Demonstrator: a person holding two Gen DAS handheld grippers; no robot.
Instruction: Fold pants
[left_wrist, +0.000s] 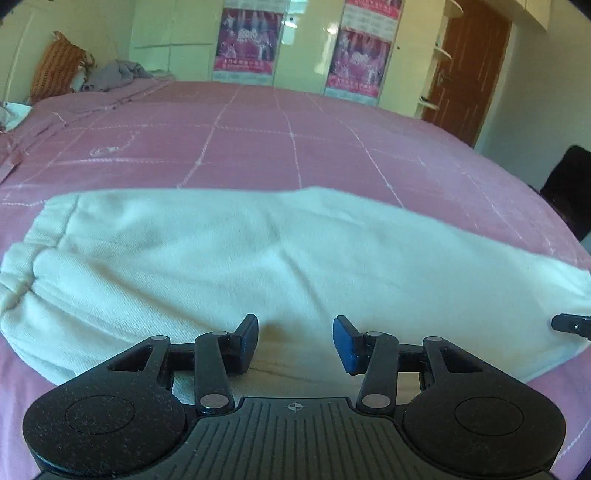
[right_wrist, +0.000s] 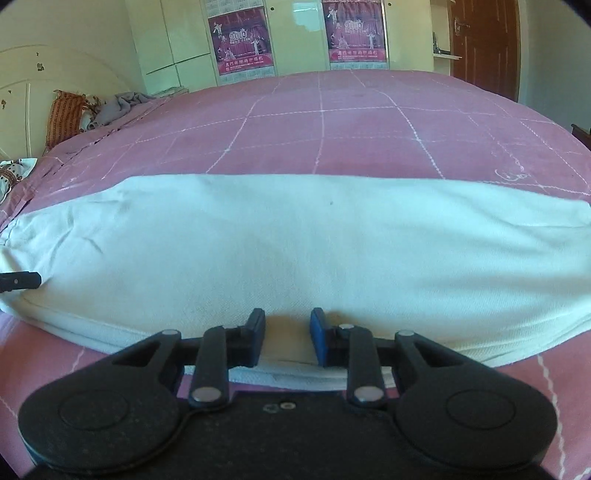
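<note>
Left wrist view: your left claw (left_wrist: 295, 341) is spread wide, nothing between its pads, sitting at the near edge of the white cotton pants (left_wrist: 236, 258). The pants lie flat across the pink quilted bedspread (left_wrist: 280, 147), already folded lengthwise into one long band. Gathered waistband (left_wrist: 33, 243) sits at the left end, leg hem at the right. Tip of your right claw shows at the far right edge, near the hem end.

Right wrist view: your right claw (right_wrist: 288, 338) is parted to a medium gap, narrower than the left, also holding nothing. Its pads hover over the near edge of the pants (right_wrist: 295, 243), where two stacked fabric layers show. Tip of your left claw (right_wrist: 22, 280) shows at the far left, touching or just above the cloth; can't tell which.

Background: orange patterned pillow (right_wrist: 64, 116) and crumpled grey cloth (right_wrist: 122, 103) at the headboard end, two magenta posters (right_wrist: 242, 40) on the wardrobe doors, brown wooden door (right_wrist: 484, 44) at right.
</note>
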